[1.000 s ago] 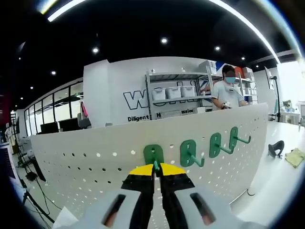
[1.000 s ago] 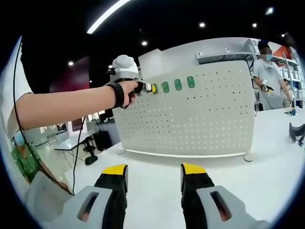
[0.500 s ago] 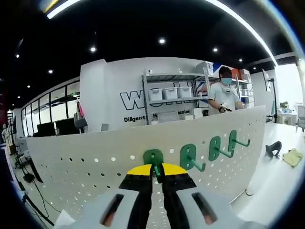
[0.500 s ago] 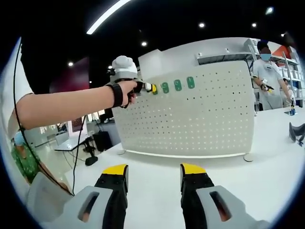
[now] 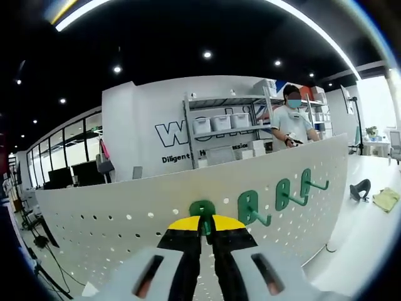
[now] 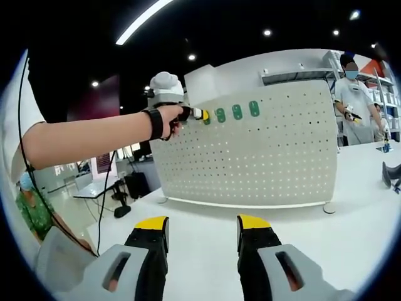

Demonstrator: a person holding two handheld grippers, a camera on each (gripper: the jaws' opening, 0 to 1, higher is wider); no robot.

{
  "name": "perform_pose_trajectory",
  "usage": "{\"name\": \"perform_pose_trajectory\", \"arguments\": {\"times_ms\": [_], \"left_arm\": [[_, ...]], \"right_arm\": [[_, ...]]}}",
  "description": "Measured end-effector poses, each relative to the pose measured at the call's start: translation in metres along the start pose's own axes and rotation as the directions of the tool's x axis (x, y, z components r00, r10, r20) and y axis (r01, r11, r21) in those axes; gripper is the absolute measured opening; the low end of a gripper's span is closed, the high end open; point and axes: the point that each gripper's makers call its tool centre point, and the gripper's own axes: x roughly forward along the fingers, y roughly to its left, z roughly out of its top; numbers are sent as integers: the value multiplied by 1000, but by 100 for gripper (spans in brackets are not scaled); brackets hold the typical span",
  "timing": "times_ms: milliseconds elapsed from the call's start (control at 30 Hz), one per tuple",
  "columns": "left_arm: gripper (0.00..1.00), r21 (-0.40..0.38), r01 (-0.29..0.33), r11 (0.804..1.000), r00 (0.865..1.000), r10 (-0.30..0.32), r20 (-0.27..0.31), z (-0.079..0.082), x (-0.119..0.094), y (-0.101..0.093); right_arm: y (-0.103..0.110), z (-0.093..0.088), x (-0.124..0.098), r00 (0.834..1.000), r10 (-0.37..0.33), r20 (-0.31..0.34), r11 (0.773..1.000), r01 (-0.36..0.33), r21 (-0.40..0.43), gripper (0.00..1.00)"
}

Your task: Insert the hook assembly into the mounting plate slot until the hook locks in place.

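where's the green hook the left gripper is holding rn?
In the left gripper view the green plastic hook sits pinched in the left hand-held gripper, against the white perforated pegboard near its top edge, leftmost of four green hooks.

A green hook [image 5: 202, 213] sits flat against the upright white pegboard [image 5: 113, 232], beside three mounted green hooks [image 5: 279, 194].
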Motion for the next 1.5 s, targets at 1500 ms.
{"name": "perform_pose_trajectory", "arguments": {"times_ms": [1500], "left_arm": [[3, -70, -11, 998, 999, 9, -35, -9, -15, -2]], "right_arm": [[1, 5, -1, 1000, -10, 16, 1000, 10, 9, 43]]}}
